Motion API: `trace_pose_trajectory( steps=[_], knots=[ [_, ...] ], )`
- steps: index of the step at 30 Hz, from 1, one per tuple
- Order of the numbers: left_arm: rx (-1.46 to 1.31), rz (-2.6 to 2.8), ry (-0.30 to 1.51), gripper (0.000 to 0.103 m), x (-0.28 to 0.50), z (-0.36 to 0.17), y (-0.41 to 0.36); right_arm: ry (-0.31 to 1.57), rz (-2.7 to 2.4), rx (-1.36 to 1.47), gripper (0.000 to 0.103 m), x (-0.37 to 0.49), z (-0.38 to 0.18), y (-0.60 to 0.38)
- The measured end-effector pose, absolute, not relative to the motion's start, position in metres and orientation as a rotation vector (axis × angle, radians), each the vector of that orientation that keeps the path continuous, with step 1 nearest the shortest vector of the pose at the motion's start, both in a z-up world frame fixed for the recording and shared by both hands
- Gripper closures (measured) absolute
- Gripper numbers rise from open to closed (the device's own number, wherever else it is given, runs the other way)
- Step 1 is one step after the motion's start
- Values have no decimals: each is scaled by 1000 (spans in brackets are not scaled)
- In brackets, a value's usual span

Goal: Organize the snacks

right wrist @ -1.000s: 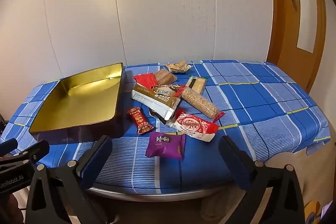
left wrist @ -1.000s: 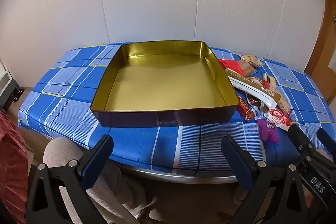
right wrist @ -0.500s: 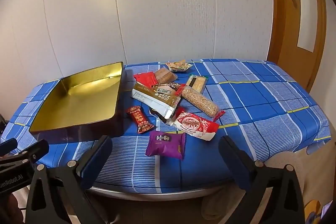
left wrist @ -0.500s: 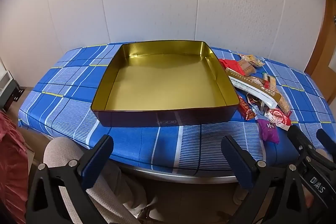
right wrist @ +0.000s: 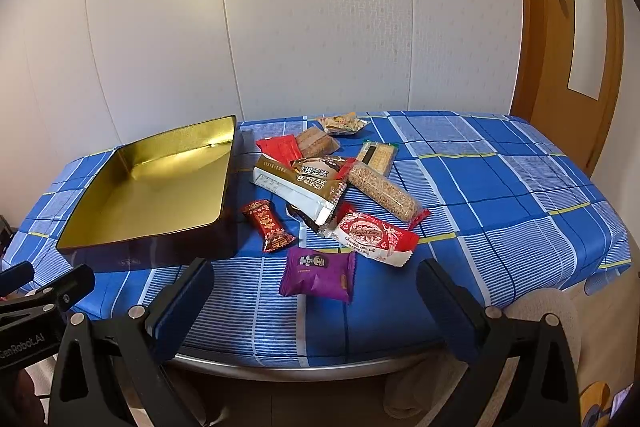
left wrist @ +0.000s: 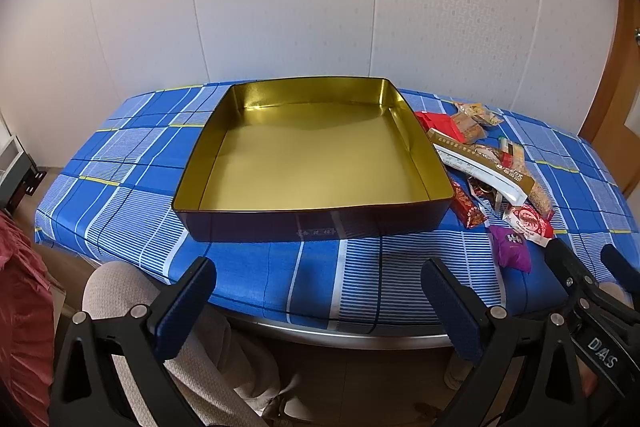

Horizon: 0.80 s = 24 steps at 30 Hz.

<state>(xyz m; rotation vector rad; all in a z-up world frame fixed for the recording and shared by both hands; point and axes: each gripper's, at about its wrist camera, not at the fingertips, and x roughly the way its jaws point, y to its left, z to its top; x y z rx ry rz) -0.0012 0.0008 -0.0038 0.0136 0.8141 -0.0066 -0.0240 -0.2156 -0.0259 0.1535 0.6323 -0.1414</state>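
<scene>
A square tin with a gold inside and dark outer walls stands empty on the blue checked tablecloth. Right of it lies a heap of wrapped snacks: a purple packet nearest the front edge, a red-and-white cake roll, a small red candy bar, a long gold-and-white pack, and a sesame bar. My left gripper hovers open before the tin, near the table's front edge. My right gripper is open just short of the purple packet, holding nothing.
The table has bare cloth to the right of the snacks and left of the tin. A white panelled wall stands behind. A wooden door is at the right. A person's knee shows below the table edge.
Both views have crept slightly forward toward the table; the snacks and tin have not moved. Both grippers stay open.
</scene>
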Motion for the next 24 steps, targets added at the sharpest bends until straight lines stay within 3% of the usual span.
trace_pose_trajectory(
  steps=[24],
  knots=[
    [19, -9, 824, 0, 0, -5, -2, 663, -135, 166, 1, -20, -31, -217]
  ],
)
